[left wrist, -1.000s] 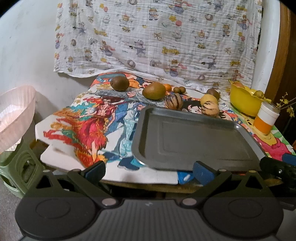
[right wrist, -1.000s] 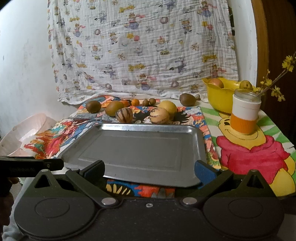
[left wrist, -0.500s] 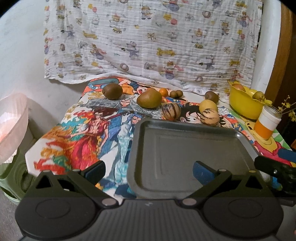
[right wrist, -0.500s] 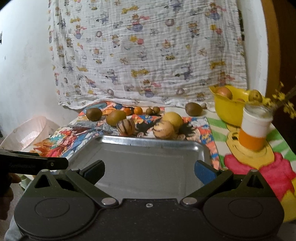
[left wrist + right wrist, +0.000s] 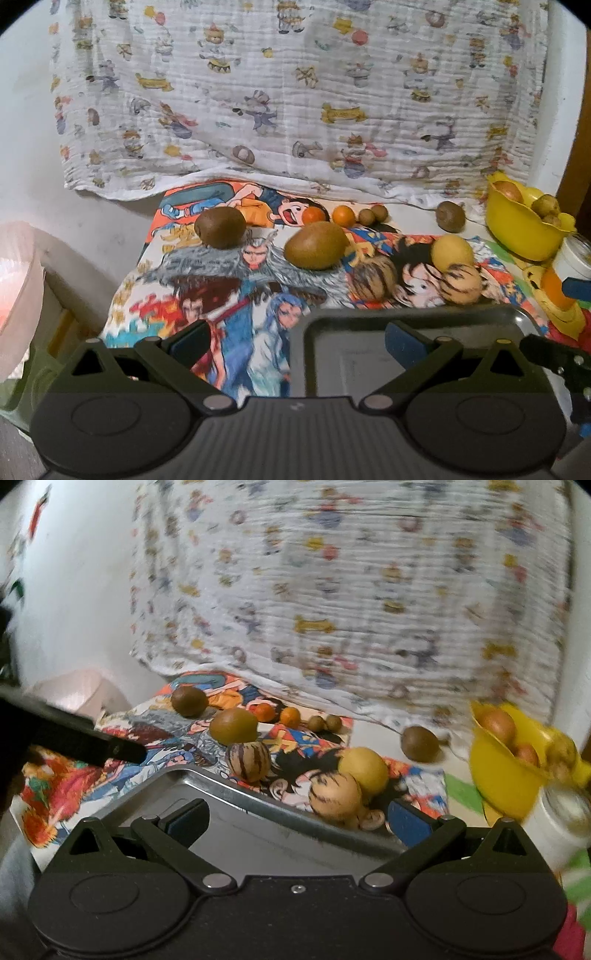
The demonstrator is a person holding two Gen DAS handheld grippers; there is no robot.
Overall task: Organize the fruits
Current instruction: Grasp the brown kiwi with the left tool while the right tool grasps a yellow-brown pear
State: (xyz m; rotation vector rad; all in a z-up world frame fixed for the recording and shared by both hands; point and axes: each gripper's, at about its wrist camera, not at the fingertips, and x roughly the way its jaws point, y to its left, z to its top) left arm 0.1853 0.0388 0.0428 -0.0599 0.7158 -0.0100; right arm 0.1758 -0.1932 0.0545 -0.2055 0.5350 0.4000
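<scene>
Metal tray (image 5: pixel 406 354) is sitting at the near desk edge in the left wrist view; left hand-held gripper (image 5: pixel 297 341) is hanging wide apart over its left rim, gripping nothing. Fruits, including a kiwi (image 5: pixel 220 232), are lying beyond on the cartoon cloth (image 5: pixel 236 295).

Right wrist view: right hand-held gripper (image 5: pixel 297 819) is spread wide, holding nothing, over the tray (image 5: pixel 258 834); a striped melon (image 5: pixel 248 761) is sitting just behind the rim, yellow bowl (image 5: pixel 502 779) at right.

The right gripper (image 5: pixel 297 814) hangs with its fingers spread wide over the far edge of a metal tray (image 5: pixel 258 834). Just ahead of its right fingertip sit a striped melon (image 5: pixel 334 794) and a yellow fruit (image 5: pixel 364 770), touching. Farther right stands a yellow bowl (image 5: pixel 498 779) holding fruit.
</scene>
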